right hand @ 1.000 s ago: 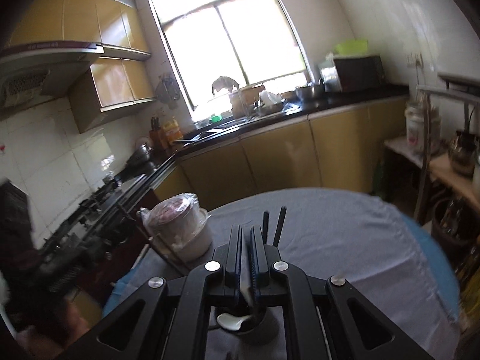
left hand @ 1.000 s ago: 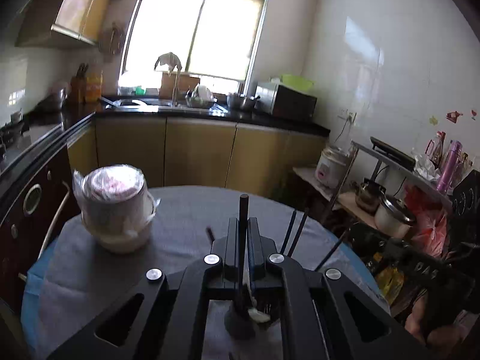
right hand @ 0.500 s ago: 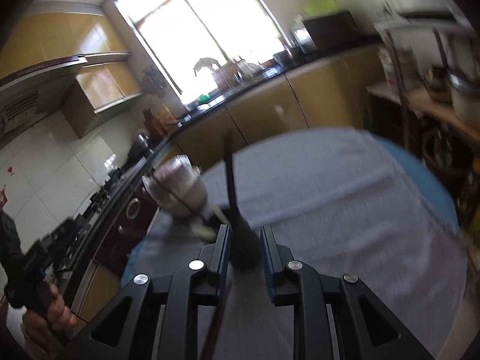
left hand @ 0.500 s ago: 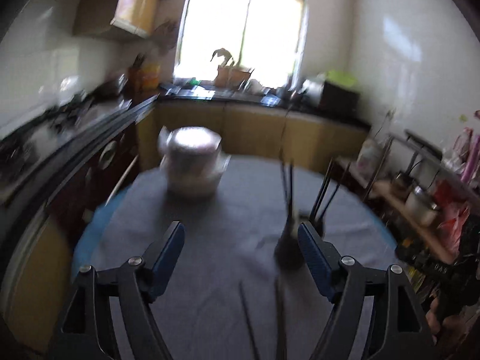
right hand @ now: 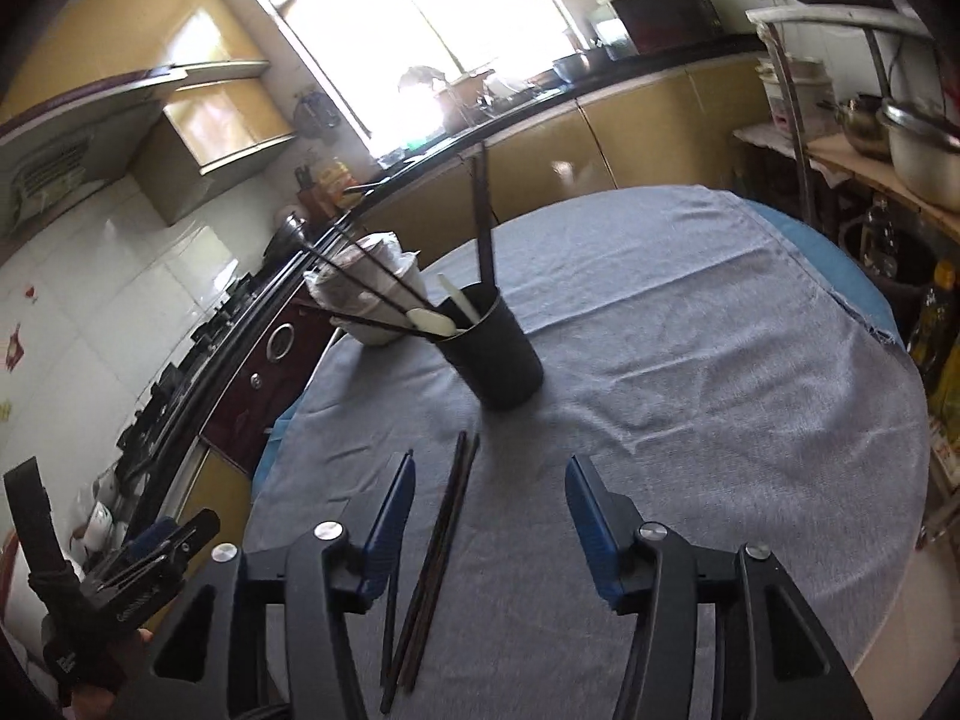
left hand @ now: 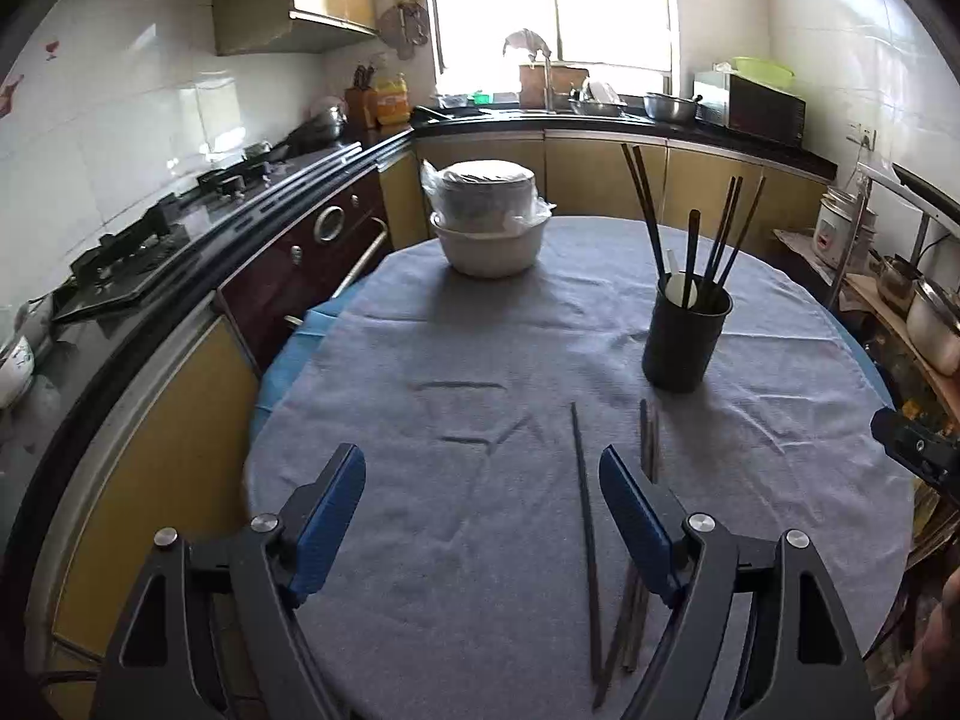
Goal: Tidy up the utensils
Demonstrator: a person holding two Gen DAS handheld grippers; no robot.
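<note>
A black utensil cup (left hand: 685, 336) stands on the grey tablecloth, holding several dark chopsticks and a white spoon (left hand: 681, 291). It also shows in the right wrist view (right hand: 495, 351). Loose dark chopsticks (left hand: 587, 534) lie flat on the cloth in front of the cup; in the right wrist view the loose chopsticks (right hand: 441, 546) lie between the fingers. My left gripper (left hand: 483, 516) is open and empty above the cloth, left of the loose chopsticks. My right gripper (right hand: 489, 525) is open and empty, held over them.
A plastic-wrapped stack of white bowls (left hand: 489, 222) sits at the table's far side. A stove counter (left hand: 180, 240) runs along the left. A shelf with pots (left hand: 918, 300) stands to the right. The round table's edge (right hand: 900, 480) is close on the right.
Both grippers opened and pulled back from the cup. A second ago each was shut on a utensil over the cup; now those utensils stand in the cup and both grippers are empty.
</note>
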